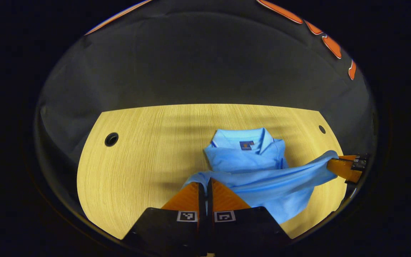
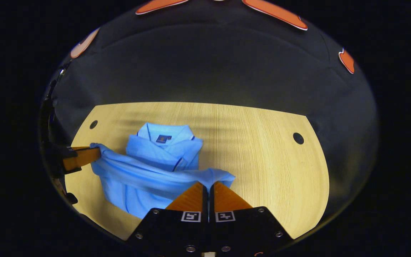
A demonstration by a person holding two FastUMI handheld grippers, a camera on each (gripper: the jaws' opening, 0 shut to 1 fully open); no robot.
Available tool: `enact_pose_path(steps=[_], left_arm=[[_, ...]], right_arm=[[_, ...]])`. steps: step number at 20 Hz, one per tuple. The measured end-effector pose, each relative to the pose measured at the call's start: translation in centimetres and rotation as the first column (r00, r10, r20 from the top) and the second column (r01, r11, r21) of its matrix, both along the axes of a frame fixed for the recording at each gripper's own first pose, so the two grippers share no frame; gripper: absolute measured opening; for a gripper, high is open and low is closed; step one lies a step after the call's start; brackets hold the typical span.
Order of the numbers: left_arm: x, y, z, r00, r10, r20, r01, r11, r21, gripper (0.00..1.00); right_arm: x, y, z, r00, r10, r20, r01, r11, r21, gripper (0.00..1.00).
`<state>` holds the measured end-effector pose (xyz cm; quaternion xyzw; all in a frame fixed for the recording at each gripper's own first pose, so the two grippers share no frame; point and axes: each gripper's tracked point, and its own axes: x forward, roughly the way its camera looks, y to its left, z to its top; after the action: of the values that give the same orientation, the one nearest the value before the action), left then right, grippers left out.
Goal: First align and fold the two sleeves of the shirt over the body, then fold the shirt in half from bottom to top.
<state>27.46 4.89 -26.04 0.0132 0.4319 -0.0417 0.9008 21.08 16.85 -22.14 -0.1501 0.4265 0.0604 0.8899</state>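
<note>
A: Where's the shirt (image 1: 259,167) rn?

B: On the wooden table (image 1: 137,153), towards its far edge. In left gripper view it's at approx 1 o'clock from the view's centre, collar (image 1: 243,137) at the far end. In right gripper view the shirt (image 2: 155,167) sits at approx 9 o'clock.

A: Tongs?

B: Left gripper (image 1: 205,184) is clamped together on a hem corner. Right gripper (image 2: 208,185) likewise, pinching the other hem corner. Each one shows in the other's cam too, out at the edge w/ cloth bunched at its tip. Hem is stretched between them, lifted off the table.

A: Progress?

B: Sleeves look already folded in. The body reads narrow, w/ a dark-trimmed cuff edge lying across the chest. So I'd say step 1 done, step 2 underway: bottom edge is up but not yet laid over the collar end. Left to do: carry it to 12 o'clock, lay it flat, release.

A: Any brand / writing?

B: Small dark neck label (image 1: 246,145) inside the collar w/ a bit of orange on it. Too small to read.
</note>
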Motion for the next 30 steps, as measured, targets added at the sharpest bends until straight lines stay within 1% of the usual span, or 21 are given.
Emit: enact_pose_path(steps=[2,5,7,8,9,10,11,12,14,15,16,17,18,20,24,28,29,30], left_arm=[[1.7,0.1,-0.7,1.000,-0.010,-0.006,0.010,1.000,0.017,0.04],[3.6,0.3,-2.1,1.000,0.000,0.006,0.000,0.999,0.050,0.04],[4.1,0.4,-2.9,1.000,-0.001,0.003,0.001,0.998,0.062,0.04],[4.2,0.6,-3.3,1.000,0.007,0.005,-0.007,0.998,0.062,0.06],[4.3,0.6,-3.3,1.000,0.019,0.014,-0.019,0.998,0.054,0.07],[4.5,0.5,-3.2,0.999,0.031,0.028,-0.032,0.999,0.037,0.10],[4.4,0.4,-3.2,0.999,0.038,0.039,-0.039,0.999,0.020,0.10],[4.4,0.7,-2.8,0.998,0.049,0.051,-0.050,0.998,0.026,0.19],[4.1,0.9,-2.0,0.997,0.049,0.058,-0.050,0.999,0.014,0.41],[3.8,1.1,-1.6,0.996,0.059,0.064,-0.061,0.998,0.016,0.41],[3.6,1.1,-1.1,0.995,0.072,0.076,-0.072,0.997,0.008,0.60],[3.3,1.6,0.1,0.991,0.094,0.098,-0.095,0.996,0.006,0.80],[3.2,2.3,1.4,0.983,0.119,0.138,-0.121,0.993,0.005,1.00],[3.1,2.8,4.7,0.961,0.146,0.234,-0.150,0.989,-0.003,0.99],[1.1,4.1,13.6,0.890,0.164,0.425,-0.183,0.983,0.004,0.99],[-3.3,3.7,20.7,0.815,0.141,0.562,-0.187,0.982,0.024,0.99],[-4.2,3.2,21.0,0.804,0.137,0.578,-0.184,0.983,0.024,0.99],[-5.5,2.7,21.5,0.800,0.137,0.584,-0.179,0.984,0.014,0.98]], right_arm=[[1.9,0.3,-0.7,1.000,-0.011,0.006,0.011,1.000,0.014,0.01],[4.0,0.9,-2.2,1.000,-0.023,0.005,0.023,0.998,0.051,0.00],[4.1,0.6,-3.5,0.999,-0.049,-0.022,0.050,0.997,0.053,0.01],[4.1,0.6,-4.3,0.998,-0.053,-0.039,0.055,0.997,0.057,0.02],[3.9,0.9,-4.7,0.997,-0.048,-0.064,0.053,0.995,0.082,0.05],[3.4,1.3,-4.9,0.994,-0.057,-0.089,0.067,0.991,0.119,0.12],[3.2,1.3,-4.9,0.992,-0.072,-0.100,0.086,0.986,0.143,0.29],[3.2,0.6,-4.8,0.992,-0.088,-0.092,0.100,0.985,0.138,0.38],[3.1,-0.5,-4.2,0.992,-0.113,-0.063,0.120,0.985,0.126,0.67],[2.6,-0.5,-3.5,0.990,-0.126,-0.063,0.134,0.981,0.142,0.82],[2.1,-0.6,-2.8,0.989,-0.139,-0.059,0.147,0.977,0.156,0.94],[1.6,-1.0,-1.9,0.989,-0.142,-0.045,0.148,0.975,0.164,1.00],[1.2,-1.2,-1.2,0.990,-0.137,-0.020,0.139,0.977,0.162,0.99],[0.2,-1.7,0.9,0.992,-0.122,0.041,0.114,0.983,0.146,0.99],[-2.1,-1.6,6.1,0.983,-0.083,0.162,0.060,0.988,0.145,0.99],[-5.1,-0.9,11.9,0.958,-0.030,0.284,-0.015,0.988,0.155,0.99],[-5.9,-0.8,13.4,0.949,-0.016,0.314,-0.037,0.986,0.160,0.99],[-6.6,-0.6,14.9,0.935,0.003,0.354,-0.065,0.985,0.163,0.99]])
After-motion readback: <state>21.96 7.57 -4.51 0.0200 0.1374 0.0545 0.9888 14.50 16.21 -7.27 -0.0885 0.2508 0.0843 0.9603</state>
